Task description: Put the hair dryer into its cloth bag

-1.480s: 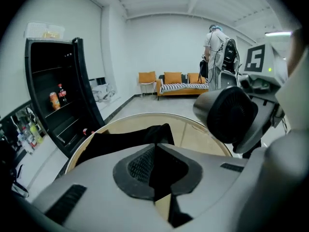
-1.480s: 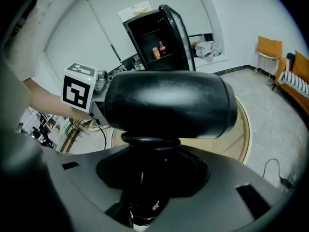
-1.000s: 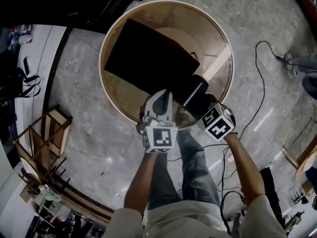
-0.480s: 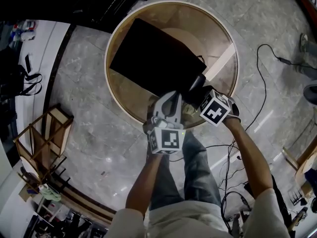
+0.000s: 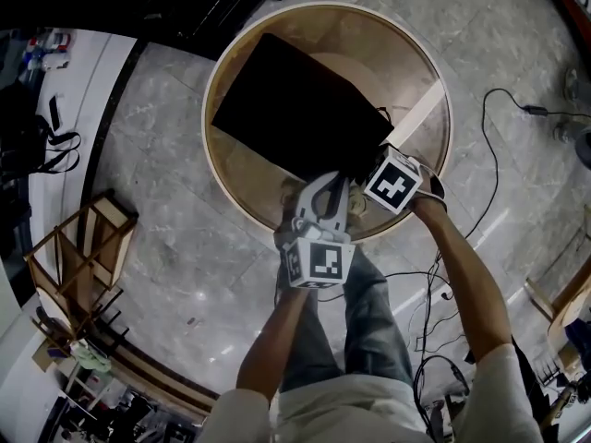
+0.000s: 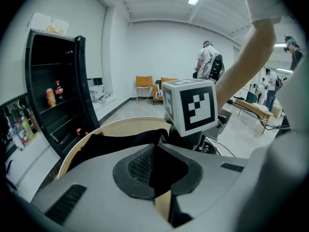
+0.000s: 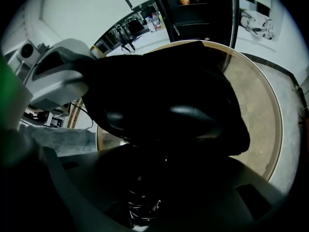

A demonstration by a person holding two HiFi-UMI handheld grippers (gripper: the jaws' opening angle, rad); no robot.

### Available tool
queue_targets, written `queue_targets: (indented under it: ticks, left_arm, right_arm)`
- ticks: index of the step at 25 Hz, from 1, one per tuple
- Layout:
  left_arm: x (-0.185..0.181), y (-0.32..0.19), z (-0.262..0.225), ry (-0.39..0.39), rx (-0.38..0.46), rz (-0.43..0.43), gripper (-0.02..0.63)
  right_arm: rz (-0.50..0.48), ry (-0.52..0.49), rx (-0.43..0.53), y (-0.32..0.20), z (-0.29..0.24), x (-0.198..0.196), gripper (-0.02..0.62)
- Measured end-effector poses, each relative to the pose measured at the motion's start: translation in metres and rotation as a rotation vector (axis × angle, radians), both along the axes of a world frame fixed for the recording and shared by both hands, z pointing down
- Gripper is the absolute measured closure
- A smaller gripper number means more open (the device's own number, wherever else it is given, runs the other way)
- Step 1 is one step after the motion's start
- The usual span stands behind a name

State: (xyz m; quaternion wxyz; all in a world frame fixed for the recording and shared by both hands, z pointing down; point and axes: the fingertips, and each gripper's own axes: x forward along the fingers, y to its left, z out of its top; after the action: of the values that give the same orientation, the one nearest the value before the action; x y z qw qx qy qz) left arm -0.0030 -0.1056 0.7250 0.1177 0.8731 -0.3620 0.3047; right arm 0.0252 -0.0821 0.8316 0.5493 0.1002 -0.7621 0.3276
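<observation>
Looking down in the head view, a round wooden bench (image 5: 416,72) carries a black cloth bag (image 5: 295,118) lying flat across it, one corner pointing toward the person. The left hand-held gripper (image 5: 334,181) meets that near corner, and the right hand-held gripper (image 5: 388,178) stands just beside it, at the bag's near right edge, pointing steeply down. From this angle the hair dryer cannot be told apart from the dark cloth. A cable (image 5: 499,109) trails over the marble floor (image 5: 157,183) to the right of the bench. In the left gripper view, the left hand-held gripper (image 6: 155,161) has its jaws pressed together with a fold of the cloth bag (image 6: 111,146) pinched between the pads; the right gripper's marker cube (image 6: 193,105) rises just behind, above the bench rim (image 6: 116,124). In the right gripper view, the right hand-held gripper (image 7: 154,178) is clamped about half open on the hair dryer (image 7: 169,115), whose glossy black body fills the space ahead of the jaws and lies against the cloth bag (image 7: 193,66); where the dryer ends and the cloth begins is too dark to tell. The left hand-held gripper (image 7: 58,81) shows at the left and the bench (image 7: 265,124) at the right.
</observation>
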Motion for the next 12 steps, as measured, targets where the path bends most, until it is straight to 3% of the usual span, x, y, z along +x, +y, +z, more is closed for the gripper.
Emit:
queue_targets:
  ticks: [12]
  left_arm:
    - [0.005,0.004,0.004,0.019,-0.019,0.018,0.568]
  right_arm:
    - [-0.017,0.005,0.055,-0.03,0.005,-0.021,0.4]
